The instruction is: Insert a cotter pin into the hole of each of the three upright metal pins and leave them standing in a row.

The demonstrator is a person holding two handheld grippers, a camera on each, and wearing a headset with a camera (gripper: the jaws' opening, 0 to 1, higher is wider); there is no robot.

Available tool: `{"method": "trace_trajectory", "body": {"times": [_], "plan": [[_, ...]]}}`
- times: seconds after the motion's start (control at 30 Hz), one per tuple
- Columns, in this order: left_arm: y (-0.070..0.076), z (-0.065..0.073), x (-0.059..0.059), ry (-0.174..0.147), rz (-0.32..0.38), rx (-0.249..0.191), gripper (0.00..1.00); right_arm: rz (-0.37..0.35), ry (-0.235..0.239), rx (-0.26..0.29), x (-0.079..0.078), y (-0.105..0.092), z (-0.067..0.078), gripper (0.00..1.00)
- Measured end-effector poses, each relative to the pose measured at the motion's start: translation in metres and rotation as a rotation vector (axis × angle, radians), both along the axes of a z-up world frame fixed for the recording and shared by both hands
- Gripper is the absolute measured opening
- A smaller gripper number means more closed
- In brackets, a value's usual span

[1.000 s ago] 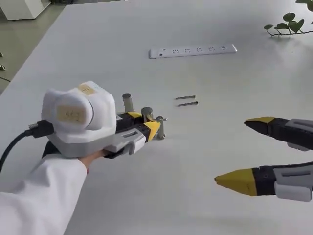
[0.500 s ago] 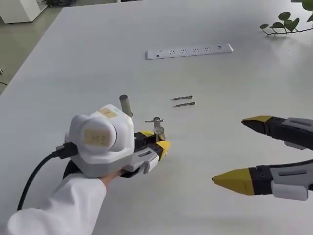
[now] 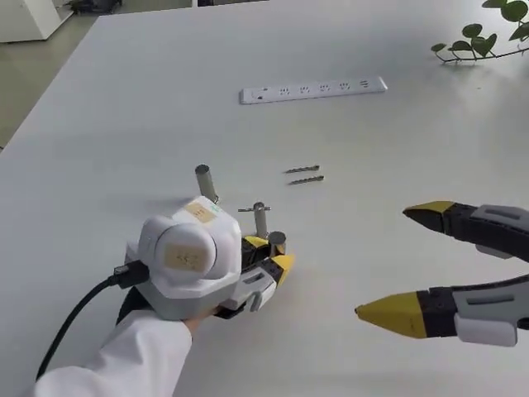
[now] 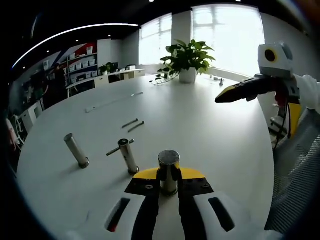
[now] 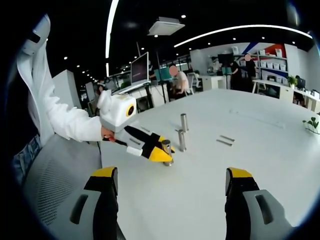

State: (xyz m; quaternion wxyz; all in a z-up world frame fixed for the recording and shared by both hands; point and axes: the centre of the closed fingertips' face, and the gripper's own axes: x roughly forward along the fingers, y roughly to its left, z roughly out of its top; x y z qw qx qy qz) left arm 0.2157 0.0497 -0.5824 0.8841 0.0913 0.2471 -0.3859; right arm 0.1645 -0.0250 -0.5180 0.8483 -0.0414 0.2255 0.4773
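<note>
**Left claw clamped on a steel pin, right claw spread wide**

The held pin [image 4: 169,167] is a smooth grey metal cylinder with a flat round cap. It stands upright between the yellow-tipped black fingers of the left claw [image 3: 270,252], which is closed tight on its shaft. Its foot seems to rest on the desk [image 3: 149,107], though the fingers hide the contact.

Just beside it stands the middle pin [image 3: 260,220], with a thin cotter pin [image 3: 251,209] crossing through it near the top. The far pin [image 3: 203,182] stands a little apart from those two, its shaft bare. Two loose cotter pins [image 3: 302,169], slim and dull grey, lie side by side further out on the matte white desk.

Beyond them lies a long white power strip [image 3: 314,88] with a row of sockets; any lettering on it is too small to read. The left gripper's glossy white housing carries pale yellow stickers [image 3: 185,258] whose print is too blurred to read.

The right claw [image 3: 384,262] hovers well apart from the pins, its fingers spread wide. A leafy green plant [image 3: 479,41] sits at the desk's far corner.
</note>
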Motion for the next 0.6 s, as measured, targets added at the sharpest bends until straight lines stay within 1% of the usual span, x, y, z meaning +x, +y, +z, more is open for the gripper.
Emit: {"method": "trace_trajectory", "body": {"times": [0.1, 0.13, 0.17, 0.27, 0.33, 0.4, 0.5, 0.6], "plan": [[-0.002, -0.002, -0.002, 0.001, -0.011, 0.009, 0.11, -0.001, 0.005, -0.003, -0.0001, -0.0009, -0.0017, 0.87], [-0.002, -0.0024, -0.002, -0.005, -0.01, 0.016, 0.11, 0.0, 0.006, -0.004, -0.0007, -0.0011, -0.0019, 0.87], [-0.0021, -0.0018, -0.0016, -0.008, -0.009, 0.014, 0.11, 0.001, 0.007, -0.004, -0.0006, -0.0009, -0.002, 0.87], [-0.0031, -0.0017, -0.0014, -0.005, -0.006, 0.002, 0.11, 0.001, 0.007, 0.001, -0.0003, -0.0006, -0.0018, 0.87], [-0.0039, -0.0019, -0.0014, 0.003, -0.003, 0.002, 0.11, 0.002, 0.007, -0.003, -0.0005, -0.0005, -0.0025, 0.87], [-0.0047, -0.0021, -0.0019, 0.026, 0.014, -0.024, 0.11, 0.005, 0.007, -0.002, -0.0008, 0.0001, -0.0024, 0.87], [-0.0059, -0.0023, -0.0034, 0.001, -0.004, -0.008, 0.11, 0.007, 0.007, -0.004, -0.0008, 0.0008, -0.0026, 0.87], [-0.0057, -0.0017, -0.0033, 0.002, 0.001, -0.014, 0.12, 0.009, 0.008, -0.005, -0.0014, 0.0011, -0.0032, 0.87]]}}
